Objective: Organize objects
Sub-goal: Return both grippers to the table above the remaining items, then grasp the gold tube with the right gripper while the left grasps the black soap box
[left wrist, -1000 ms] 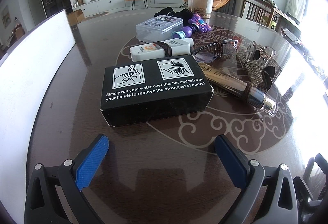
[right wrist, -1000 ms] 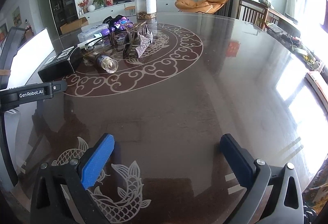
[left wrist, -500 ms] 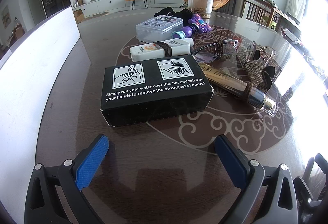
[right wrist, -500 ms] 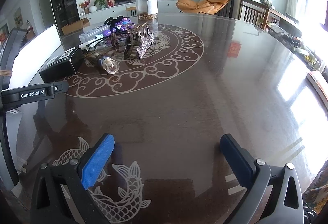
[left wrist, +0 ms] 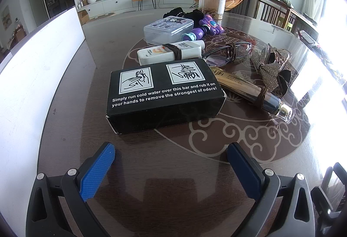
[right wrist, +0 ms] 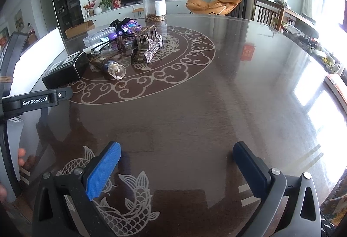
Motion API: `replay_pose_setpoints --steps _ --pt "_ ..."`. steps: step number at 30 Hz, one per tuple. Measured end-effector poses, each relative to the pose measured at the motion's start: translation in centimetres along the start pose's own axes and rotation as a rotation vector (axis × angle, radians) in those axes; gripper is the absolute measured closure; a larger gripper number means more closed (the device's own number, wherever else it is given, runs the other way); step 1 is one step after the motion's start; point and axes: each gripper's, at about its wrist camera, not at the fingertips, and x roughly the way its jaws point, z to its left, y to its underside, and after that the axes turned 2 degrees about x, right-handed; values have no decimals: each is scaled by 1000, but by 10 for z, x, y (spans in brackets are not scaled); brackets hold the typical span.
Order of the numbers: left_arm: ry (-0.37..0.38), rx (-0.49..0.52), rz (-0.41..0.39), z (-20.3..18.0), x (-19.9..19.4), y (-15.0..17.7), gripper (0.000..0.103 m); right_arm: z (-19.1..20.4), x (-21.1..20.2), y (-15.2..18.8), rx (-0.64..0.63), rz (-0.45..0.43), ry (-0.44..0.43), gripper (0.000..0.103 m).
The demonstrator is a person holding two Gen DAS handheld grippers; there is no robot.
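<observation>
Black box [left wrist: 164, 93] near table edge [left wrist: 86, 76], left gripper [left wrist: 171, 163] spread

You have one black box [left wrist: 164, 93]; one white tube [left wrist: 171, 53]; one pair of glasses [left wrist: 227, 53]; two hair claws [left wrist: 271, 65]; one clear jar [left wrist: 212, 0].

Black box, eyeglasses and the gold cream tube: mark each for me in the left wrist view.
black box [left wrist: 162, 85], left wrist view, on its printed top face.
eyeglasses [left wrist: 236, 52], left wrist view, on the right lens.
gold cream tube [left wrist: 240, 86], left wrist view, on the middle of its body.
</observation>
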Motion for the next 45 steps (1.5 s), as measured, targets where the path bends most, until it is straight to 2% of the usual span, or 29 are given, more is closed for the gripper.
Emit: replay_pose_setpoints --steps 7,10,12,13,15,17,19,21,23,24,25,26,27,28,31,34,36,37,41,45 --pt "6 8 -2 1 2 0 0 -1 0 0 4 -4 -4 0" --pt "49 70 68 -3 2 2 0 -1 0 0 -2 5 2 0" --pt "66 94 74 1 -6 15 0 3 2 -5 -27 52 26 0" --pt "133 189 58 6 -11 23 0 6 2 -10 -32 57 12 0" --pt "144 202 38 13 -22 40 0 17 3 -30 -68 47 -76 0" --pt "158 224 44 17 -25 47 0 36 11 -56 -141 50 -120 1" --pt "169 240 42 19 -27 50 0 59 24 -87 -210 61 -167 12" --pt "171 244 41 19 -26 51 0 84 41 -116 -276 71 -197 19" --pt "169 241 41 18 -29 54 0 107 60 -132 -331 119 -214 31" --pt "169 241 40 18 -30 55 0 118 72 -138 -357 160 -227 43" --pt "169 241 40 18 -30 55 0 123 80 -139 -367 185 -227 49" --pt "169 241 40 20 -31 53 0 127 87 -139 -375 213 -223 59" --pt "169 241 40 20 -31 54 0 130 93 -138 -381 228 -209 72" --pt "166 236 49 20 -30 53 0 128 95 -136 -375 237 -207 77" --pt "165 240 53 20 -30 53 0 110 82 -121 -307 236 -234 77" --pt "166 240 106 19 -30 47 0 82 54 -90 -253 210 -235 77" --pt "212 228 78 23 -42 35 0 63 33 -69 -214 189 -201 76" --pt "234 237 51 24 -50 26 0 54 23 -59 -189 179 -185 76" --pt "232 320 -19 20 -72 -30 0 34 3 -35 -92 132 -189 76" --pt "241 356 10 19 -46 -93 0 19 -8 -19 4 58 -206 76"
